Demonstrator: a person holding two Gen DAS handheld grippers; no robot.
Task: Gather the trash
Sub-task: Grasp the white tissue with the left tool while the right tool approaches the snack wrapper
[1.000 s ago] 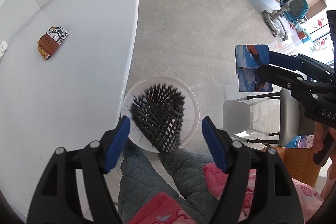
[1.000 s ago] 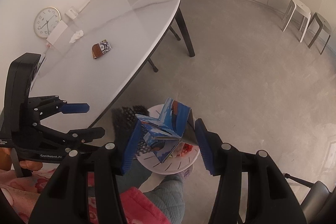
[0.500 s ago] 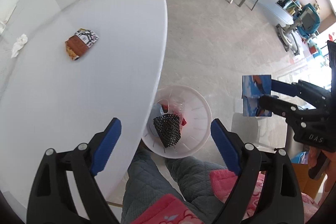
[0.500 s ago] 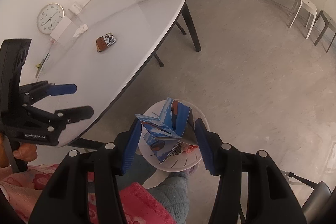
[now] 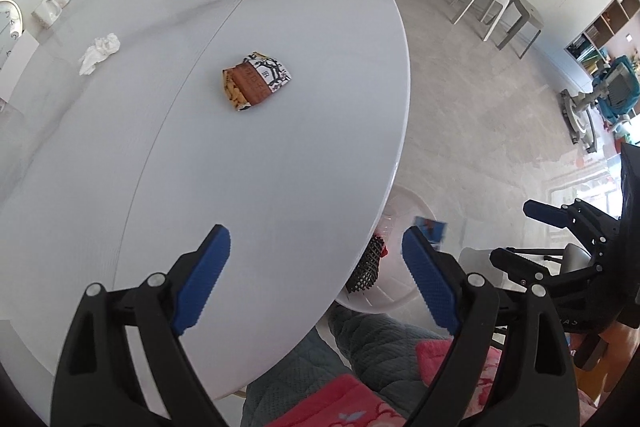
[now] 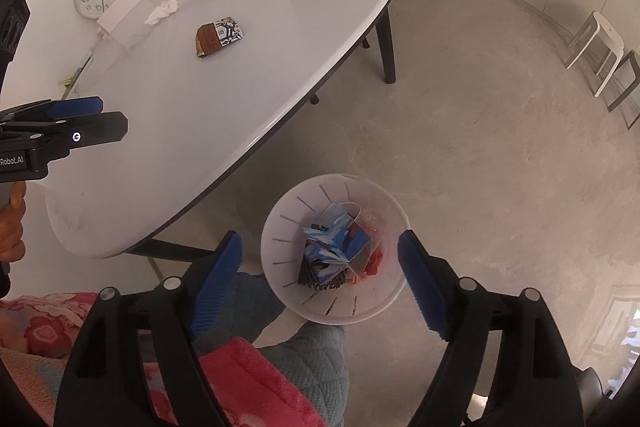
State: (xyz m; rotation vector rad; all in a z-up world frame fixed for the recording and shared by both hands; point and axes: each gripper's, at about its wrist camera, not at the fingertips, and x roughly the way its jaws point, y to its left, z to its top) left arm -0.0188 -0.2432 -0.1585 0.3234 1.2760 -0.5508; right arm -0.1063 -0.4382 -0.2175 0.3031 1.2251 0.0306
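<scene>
Beside the white bin (image 6: 384, 307), blue carton (image 6: 340, 239) lying inside, right gripper (image 6: 320, 275) empties wide apart above it; left gripper (image 5: 316, 267), fingers spread, faces table-top snack wrapper (image 5: 256, 85): likely next pick, needing a forward reach.
</scene>
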